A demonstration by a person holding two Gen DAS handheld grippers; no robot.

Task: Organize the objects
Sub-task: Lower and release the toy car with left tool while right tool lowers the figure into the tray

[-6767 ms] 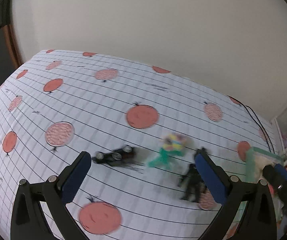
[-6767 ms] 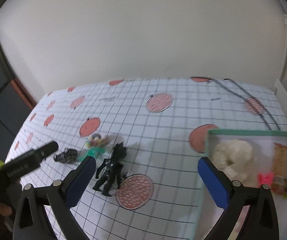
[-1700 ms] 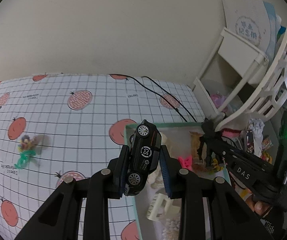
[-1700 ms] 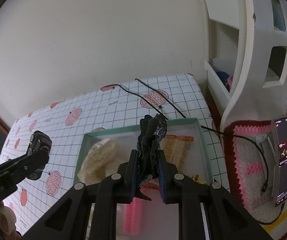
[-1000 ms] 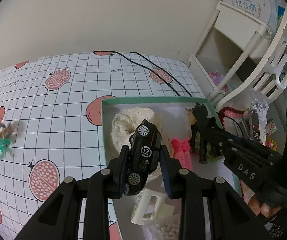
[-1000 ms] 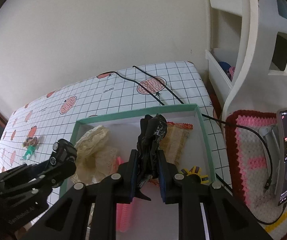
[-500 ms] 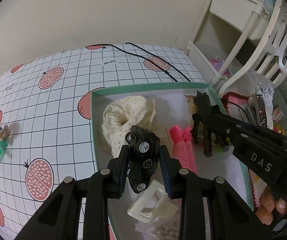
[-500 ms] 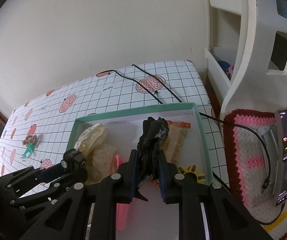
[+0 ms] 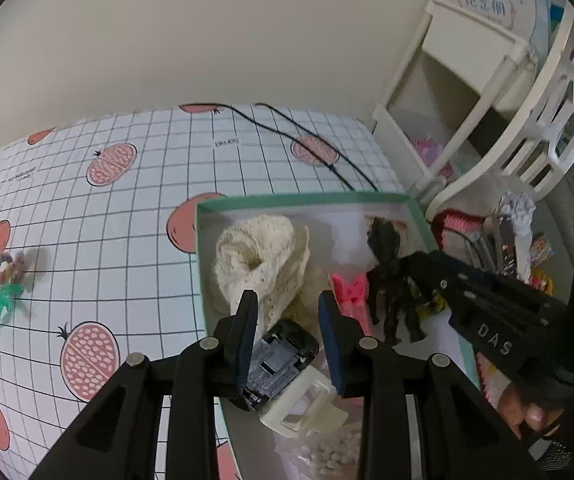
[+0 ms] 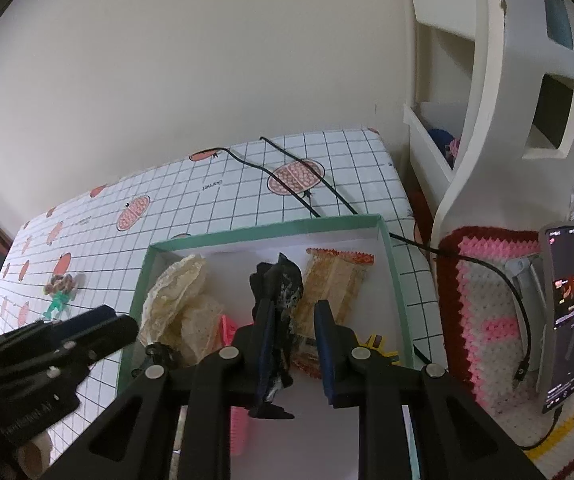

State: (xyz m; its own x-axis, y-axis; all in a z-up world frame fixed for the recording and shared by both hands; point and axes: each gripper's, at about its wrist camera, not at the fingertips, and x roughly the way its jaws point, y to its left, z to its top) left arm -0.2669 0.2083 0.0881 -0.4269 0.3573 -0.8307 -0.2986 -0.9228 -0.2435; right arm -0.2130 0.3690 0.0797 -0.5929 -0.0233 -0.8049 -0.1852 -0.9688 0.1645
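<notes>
Gridded cloth (image 9: 135,240) is carrying the green-rimmed box (image 9: 303,199); above it, the left gripper (image 9: 289,338) is standing parted, its car (image 9: 275,364) lying upturned inside, while the right gripper (image 10: 293,344) is opening around the black figure (image 10: 277,292) for dropping.

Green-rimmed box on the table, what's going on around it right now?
A person is sorting toys into the green-rimmed cardboard box with two handheld grippers. The left gripper is low over the box, with the black toy car belly-up between its jaws; whether it is gripped or dropped is unclear. The right gripper has the black action figure between slightly parted jaws over the box. A small green toy figure lies outside on the tablecloth.
</notes>
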